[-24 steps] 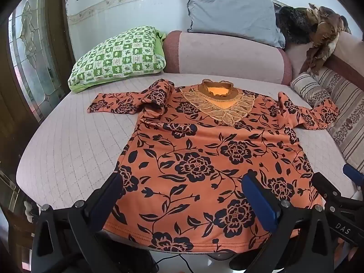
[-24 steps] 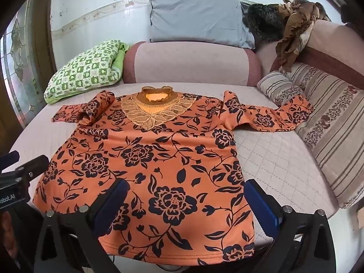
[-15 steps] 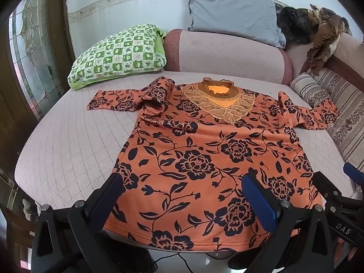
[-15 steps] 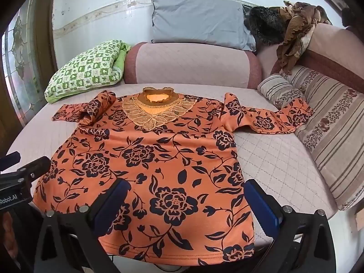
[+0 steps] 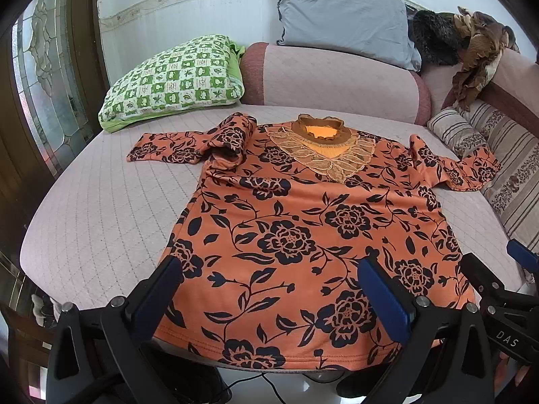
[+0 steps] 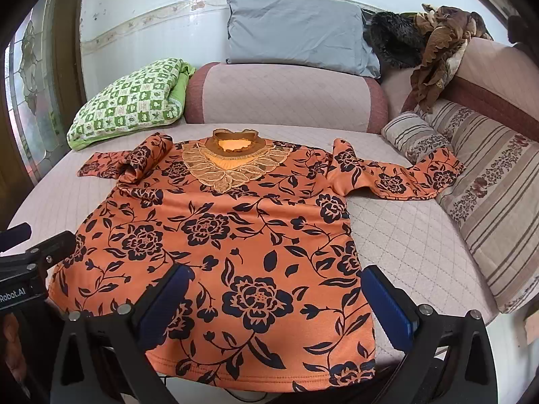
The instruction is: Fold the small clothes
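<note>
An orange top with black flowers lies flat, face up, on a pink quilted sofa seat, with its lace collar at the far side; it also shows in the right wrist view. Its left sleeve is partly folded over at the shoulder. Its right sleeve stretches toward the striped cushions. My left gripper is open and empty above the hem's left part. My right gripper is open and empty above the hem's right part. Neither touches the cloth.
A green checked pillow lies at the back left. A grey pillow and a pink bolster stand behind the top. Striped cushions line the right side, brown clothes above. A glass door is at left.
Both grippers have drifted slightly; the view shifts a little. The top has not moved and both grippers stay open.
</note>
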`<action>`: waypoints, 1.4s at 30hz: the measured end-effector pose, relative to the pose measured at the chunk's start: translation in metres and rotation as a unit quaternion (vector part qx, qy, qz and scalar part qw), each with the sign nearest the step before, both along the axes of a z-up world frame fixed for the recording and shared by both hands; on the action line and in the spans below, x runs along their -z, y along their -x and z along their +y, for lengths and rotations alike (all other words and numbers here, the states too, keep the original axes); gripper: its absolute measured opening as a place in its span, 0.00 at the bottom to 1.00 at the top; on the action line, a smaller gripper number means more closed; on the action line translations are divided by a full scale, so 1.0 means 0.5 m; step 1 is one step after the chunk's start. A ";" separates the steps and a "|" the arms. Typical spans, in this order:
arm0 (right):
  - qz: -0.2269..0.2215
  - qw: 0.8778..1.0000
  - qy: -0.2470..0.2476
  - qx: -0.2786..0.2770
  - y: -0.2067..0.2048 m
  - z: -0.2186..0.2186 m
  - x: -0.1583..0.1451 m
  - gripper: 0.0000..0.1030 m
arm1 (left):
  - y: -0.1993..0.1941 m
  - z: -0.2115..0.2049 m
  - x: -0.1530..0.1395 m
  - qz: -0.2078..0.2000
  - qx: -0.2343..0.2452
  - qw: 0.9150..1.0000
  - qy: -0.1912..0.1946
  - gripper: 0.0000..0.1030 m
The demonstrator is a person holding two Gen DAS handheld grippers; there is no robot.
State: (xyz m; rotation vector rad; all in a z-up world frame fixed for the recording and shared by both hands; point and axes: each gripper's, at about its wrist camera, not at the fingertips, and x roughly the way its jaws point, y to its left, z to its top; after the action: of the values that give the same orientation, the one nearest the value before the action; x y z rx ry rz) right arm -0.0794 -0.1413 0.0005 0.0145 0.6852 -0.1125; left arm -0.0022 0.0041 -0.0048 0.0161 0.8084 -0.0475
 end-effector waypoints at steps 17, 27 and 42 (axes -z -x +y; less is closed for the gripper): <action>-0.004 1.000 0.004 -0.003 -0.001 0.002 -0.006 1.00 | 0.003 -0.004 -0.006 -0.002 0.002 1.000 0.001 1.00; -0.003 1.000 0.004 -0.003 -0.001 0.003 -0.005 1.00 | 0.005 -0.004 -0.005 -0.002 0.003 1.000 0.002 1.00; 0.000 1.000 0.004 -0.005 0.001 0.004 -0.001 1.00 | 0.003 0.001 0.004 0.004 0.005 1.000 0.010 1.00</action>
State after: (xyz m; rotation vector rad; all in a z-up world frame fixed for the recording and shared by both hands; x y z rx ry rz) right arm -0.0797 -0.1393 0.0008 0.0040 0.6850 -0.1062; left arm -0.0038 0.0045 -0.0069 0.0014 0.8156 -0.0654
